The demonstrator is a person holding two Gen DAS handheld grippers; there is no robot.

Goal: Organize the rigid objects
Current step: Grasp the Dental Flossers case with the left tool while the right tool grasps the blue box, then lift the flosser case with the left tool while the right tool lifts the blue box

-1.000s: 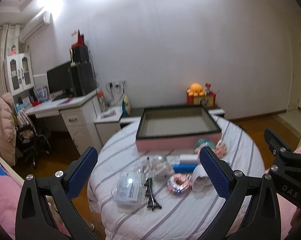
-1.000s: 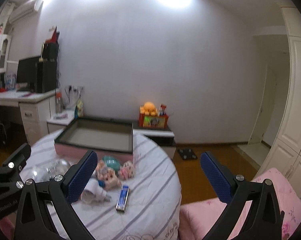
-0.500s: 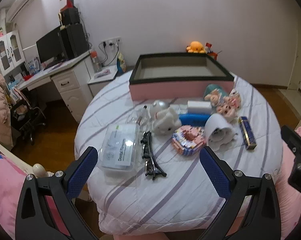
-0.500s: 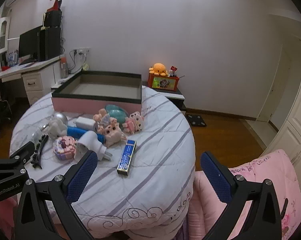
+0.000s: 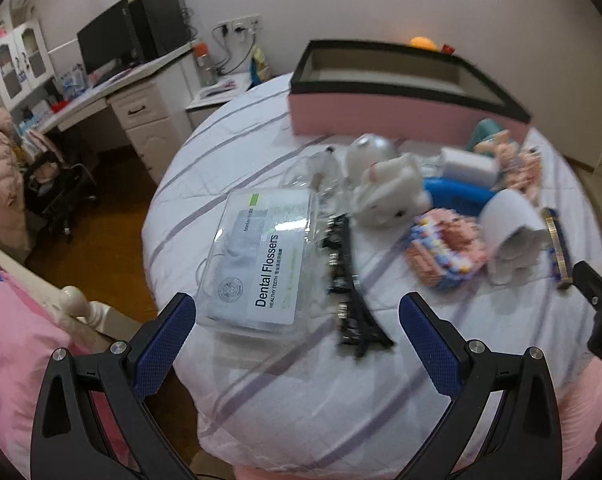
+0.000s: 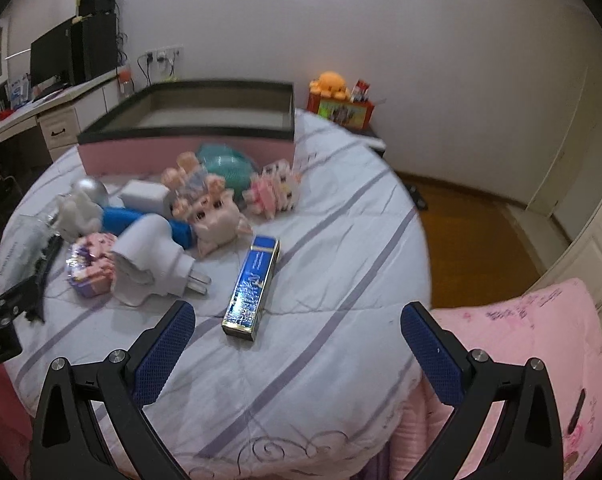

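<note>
Here the floss box [image 5: 261,268] lies between the spread left tongs [image 5: 297,332].

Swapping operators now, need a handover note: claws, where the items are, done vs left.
Left claw: open, empty, over the table's near edge by the dental flossers box and black hair clip.
Right claw: open, empty, just short of the blue bar.
Pink storage box at the back looks empty.
Toys, white plug adapter, pig figure lie loose on the striped cloth.
Done: nothing. Left: everything into the box.
</note>
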